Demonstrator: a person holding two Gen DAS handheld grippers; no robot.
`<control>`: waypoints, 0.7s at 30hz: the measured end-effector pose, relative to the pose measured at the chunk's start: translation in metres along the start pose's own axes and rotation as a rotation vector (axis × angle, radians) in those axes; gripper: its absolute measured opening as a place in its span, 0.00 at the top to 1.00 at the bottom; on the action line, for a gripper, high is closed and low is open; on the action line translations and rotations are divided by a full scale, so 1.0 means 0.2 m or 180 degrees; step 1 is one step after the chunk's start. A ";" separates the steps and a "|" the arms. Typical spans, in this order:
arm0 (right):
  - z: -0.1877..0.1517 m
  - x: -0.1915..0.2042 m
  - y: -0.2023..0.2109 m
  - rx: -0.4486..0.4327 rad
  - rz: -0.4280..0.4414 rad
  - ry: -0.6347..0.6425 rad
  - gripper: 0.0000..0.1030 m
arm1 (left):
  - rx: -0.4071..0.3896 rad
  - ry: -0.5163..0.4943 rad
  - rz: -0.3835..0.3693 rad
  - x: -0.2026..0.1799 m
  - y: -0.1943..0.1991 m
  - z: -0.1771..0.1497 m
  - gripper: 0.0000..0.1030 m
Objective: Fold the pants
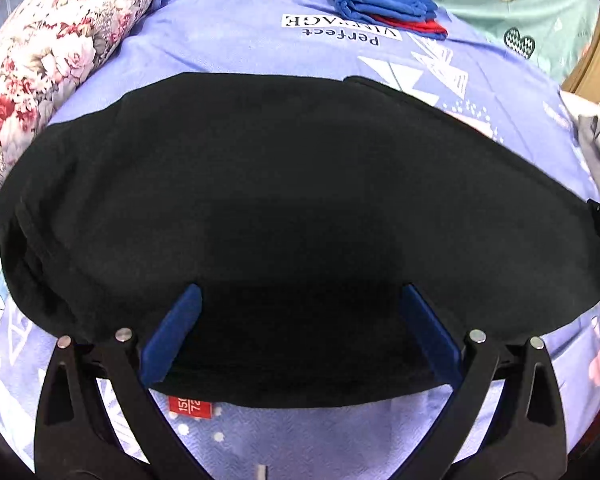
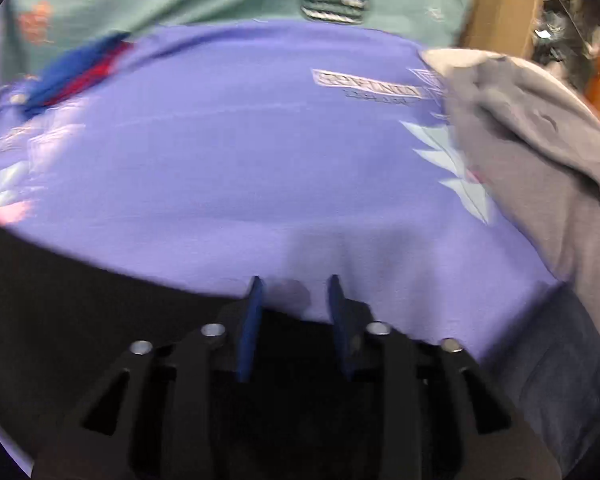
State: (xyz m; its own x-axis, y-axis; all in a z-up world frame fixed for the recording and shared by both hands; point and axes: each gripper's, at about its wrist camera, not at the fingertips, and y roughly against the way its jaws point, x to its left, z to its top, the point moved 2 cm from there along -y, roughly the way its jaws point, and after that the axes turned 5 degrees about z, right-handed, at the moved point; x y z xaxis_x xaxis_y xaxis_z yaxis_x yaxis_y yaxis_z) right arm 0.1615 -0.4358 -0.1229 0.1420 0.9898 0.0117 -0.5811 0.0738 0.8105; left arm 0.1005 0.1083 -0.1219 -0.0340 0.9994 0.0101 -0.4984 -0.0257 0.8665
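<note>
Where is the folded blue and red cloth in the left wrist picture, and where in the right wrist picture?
Left wrist view: the blue and red cloth lies at the top, right of centre, on the purple sheet.
Right wrist view: the same cloth is a blurred patch at the upper left.
Shared landmark: the black pants, filling the middle of the left view and showing along the lower left edge of the right view.
</note>
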 end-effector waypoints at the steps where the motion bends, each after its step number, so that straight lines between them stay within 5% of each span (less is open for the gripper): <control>1: 0.00 -0.04 0.00 0.0028 0.0140 -0.0154 0.63 | 0.0006 0.0019 0.0004 0.00 0.01 0.00 0.02; 5: -0.06 -0.11 0.22 -0.0197 0.0652 -0.0481 0.54 | 0.0000 0.0113 -0.0026 0.02 0.05 -0.01 0.02; 11: -0.26 -0.16 0.49 -0.0314 0.0704 -0.0573 0.34 | 0.0003 0.0184 -0.0114 0.02 0.04 -0.02 0.02; 16: -0.45 -0.25 0.58 -0.0238 0.0950 -0.0819 0.33 | -0.0038 0.0033 0.0045 -0.02 0.02 -0.03 0.02; 21: -0.52 -0.28 0.50 -0.0005 0.1021 -0.1055 0.32 | -0.0072 0.0083 -0.0040 0.00 0.02 -0.03 0.02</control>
State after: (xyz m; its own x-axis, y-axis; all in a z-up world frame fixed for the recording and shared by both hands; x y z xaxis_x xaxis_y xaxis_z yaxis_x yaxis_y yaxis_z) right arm 0.0127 -0.4703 -0.1024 0.2033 0.8703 0.4487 -0.6387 -0.2295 0.7345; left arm 0.0924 0.1081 -0.1209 -0.0501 0.9986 -0.0139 -0.5183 -0.0141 0.8551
